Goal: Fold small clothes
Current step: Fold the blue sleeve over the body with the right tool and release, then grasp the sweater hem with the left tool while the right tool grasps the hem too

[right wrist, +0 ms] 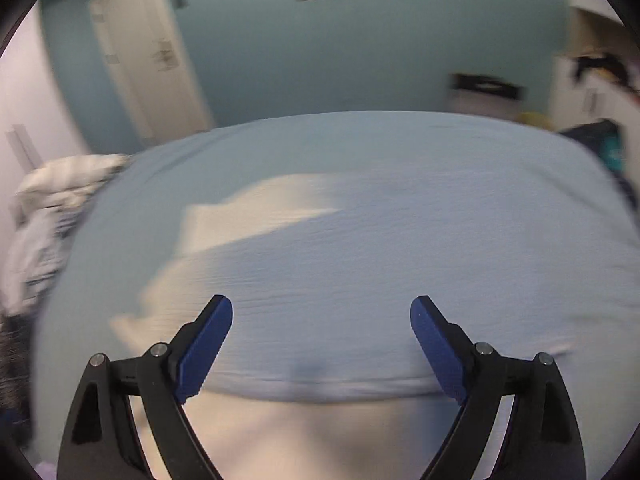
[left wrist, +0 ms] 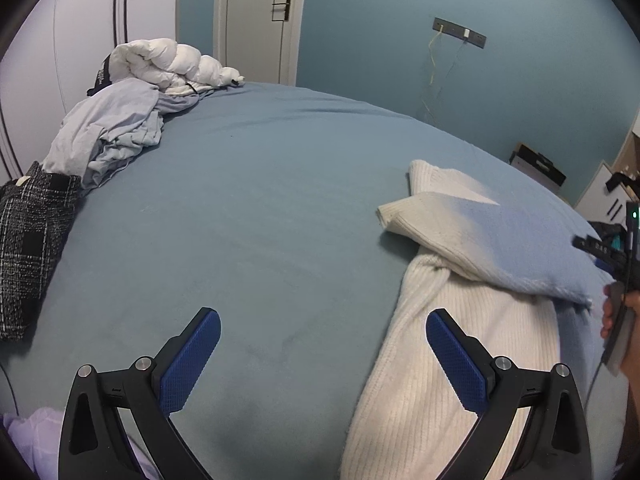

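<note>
Now, your left gripper (left wrist: 323,354): jaws wide apart, holding nothing.
Your right gripper (right wrist: 321,344): jaws apart; blurred view.
White sweater (left wrist: 444,320): lower right of frame, sleeve folded across, probably on the bed (left wrist: 248,208).
Clothes pile (left wrist: 116,124): upper left.

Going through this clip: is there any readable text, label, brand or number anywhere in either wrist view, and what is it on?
None can be read.
Dark garment beside the white duvet: pale lettering on it, too small to read.
Black box by the wall: pale marks, too small to tell.
Right wrist view: motion-blurred, nothing legible.
</note>
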